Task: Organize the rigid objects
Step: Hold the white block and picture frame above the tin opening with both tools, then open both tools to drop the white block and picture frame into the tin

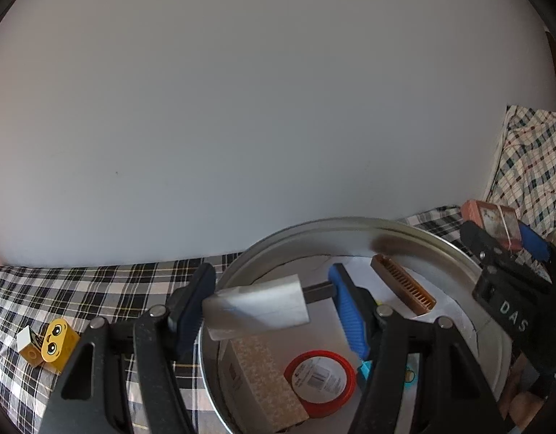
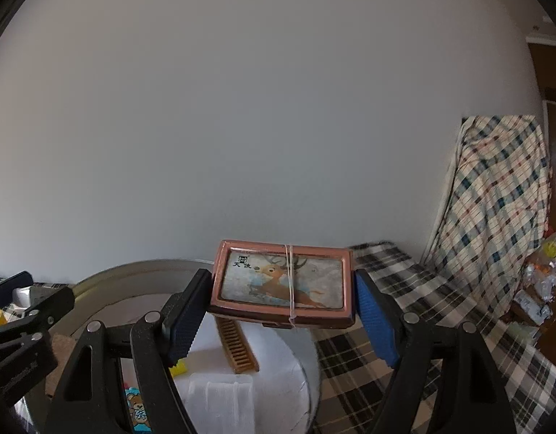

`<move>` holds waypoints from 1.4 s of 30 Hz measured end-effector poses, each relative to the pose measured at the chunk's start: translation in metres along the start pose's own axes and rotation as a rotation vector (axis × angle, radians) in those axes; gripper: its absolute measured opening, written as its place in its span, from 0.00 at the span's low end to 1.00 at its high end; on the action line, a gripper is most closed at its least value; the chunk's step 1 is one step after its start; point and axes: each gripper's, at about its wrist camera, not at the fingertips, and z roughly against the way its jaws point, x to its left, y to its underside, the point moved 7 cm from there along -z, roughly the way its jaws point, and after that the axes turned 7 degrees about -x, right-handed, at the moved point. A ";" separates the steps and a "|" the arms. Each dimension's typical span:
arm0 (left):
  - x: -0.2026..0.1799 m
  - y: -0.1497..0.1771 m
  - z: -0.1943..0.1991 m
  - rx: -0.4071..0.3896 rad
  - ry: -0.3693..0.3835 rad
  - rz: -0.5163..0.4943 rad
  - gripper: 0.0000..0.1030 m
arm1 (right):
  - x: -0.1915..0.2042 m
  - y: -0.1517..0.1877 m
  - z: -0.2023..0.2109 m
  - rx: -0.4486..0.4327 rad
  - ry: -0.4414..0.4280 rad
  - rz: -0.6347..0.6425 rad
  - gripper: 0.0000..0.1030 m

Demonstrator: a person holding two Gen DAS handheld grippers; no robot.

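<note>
Plaid cloth (image 1: 97,289) covers the worktop under a plain pale wall, with a round metal tin (image 1: 350,228) as the landmark. Above the tin's interior, the left gripper (image 1: 274,307) has its fingers clenched on a small white block (image 1: 263,303), stiff and probably light. Near the tin's rim, the right gripper (image 2: 281,307) grasps a flat deer-picture case (image 2: 281,282) by its short ends. Rigid, smooth-edged and banded with elastic, it could slip; a grip across those ends looks sound.
</note>
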 end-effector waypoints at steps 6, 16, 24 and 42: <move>-0.004 0.005 -0.010 0.050 -0.007 -0.021 0.63 | 0.007 0.004 -0.002 0.023 -0.017 0.018 0.77; -0.010 0.016 -0.021 0.101 -0.014 -0.036 0.63 | 0.012 0.009 -0.006 0.094 -0.039 0.020 0.77; -0.012 0.020 -0.031 0.140 -0.035 -0.056 0.63 | 0.014 0.013 -0.010 0.129 -0.056 0.021 0.77; -0.023 0.025 -0.032 0.141 -0.067 -0.114 0.63 | 0.013 0.015 -0.013 0.149 -0.065 0.022 0.77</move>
